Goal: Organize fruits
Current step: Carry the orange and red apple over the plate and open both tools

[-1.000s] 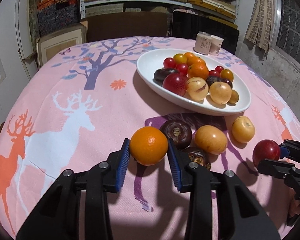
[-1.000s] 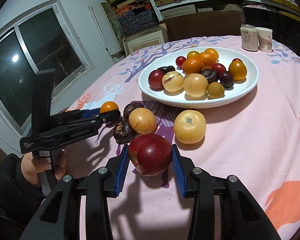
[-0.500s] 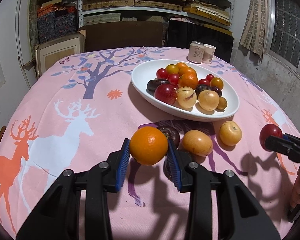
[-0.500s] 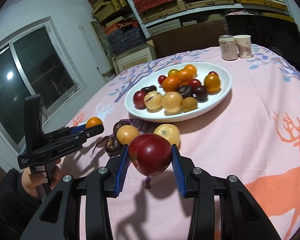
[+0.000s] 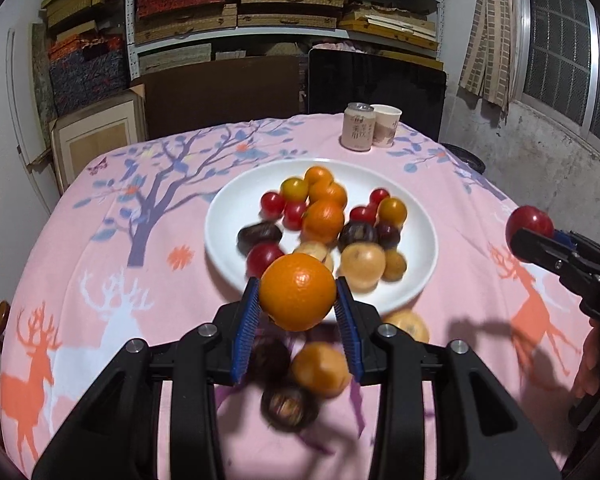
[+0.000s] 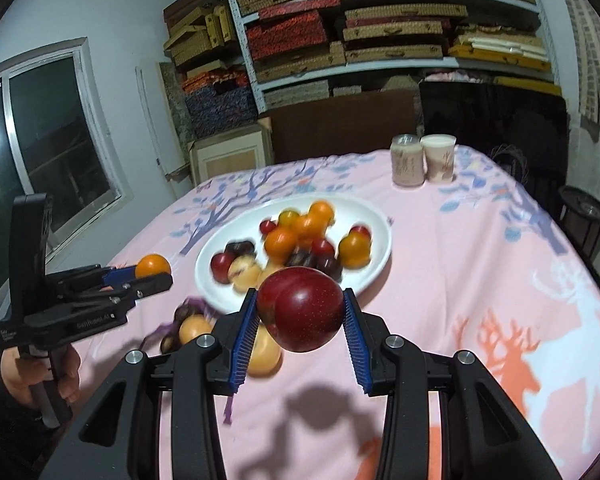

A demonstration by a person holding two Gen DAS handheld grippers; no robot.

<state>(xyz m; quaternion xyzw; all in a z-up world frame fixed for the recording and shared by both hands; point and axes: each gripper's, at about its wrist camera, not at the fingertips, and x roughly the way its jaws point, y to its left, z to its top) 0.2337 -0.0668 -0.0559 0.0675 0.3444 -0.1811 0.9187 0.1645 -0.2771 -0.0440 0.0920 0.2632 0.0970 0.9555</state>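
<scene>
My left gripper [image 5: 297,300] is shut on an orange [image 5: 297,297] and holds it in the air above the near rim of the white oval plate [image 5: 223,216]. My right gripper [image 6: 300,314] is shut on a dark red plum [image 6: 300,308], also lifted above the table, right of the plate [image 6: 380,236]. The plate holds several oranges, red plums, dark and yellow fruits. Loose fruits lie on the pink cloth near the plate: a yellow fruit [image 5: 320,368], a dark fruit [image 5: 285,408] and another yellow one [image 5: 408,324]. The left gripper with the orange [image 6: 152,266] shows in the right wrist view.
A can [image 5: 358,126] and a paper cup [image 5: 386,125] stand at the table's far edge. The round table carries a pink deer-print cloth [image 5: 99,280]. Shelves with boxes fill the back wall. A dark chair back [image 5: 376,84] stands behind the table.
Both grippers rose well above the table with their fruits and moved toward the plate. The loose fruits stayed on the cloth.
</scene>
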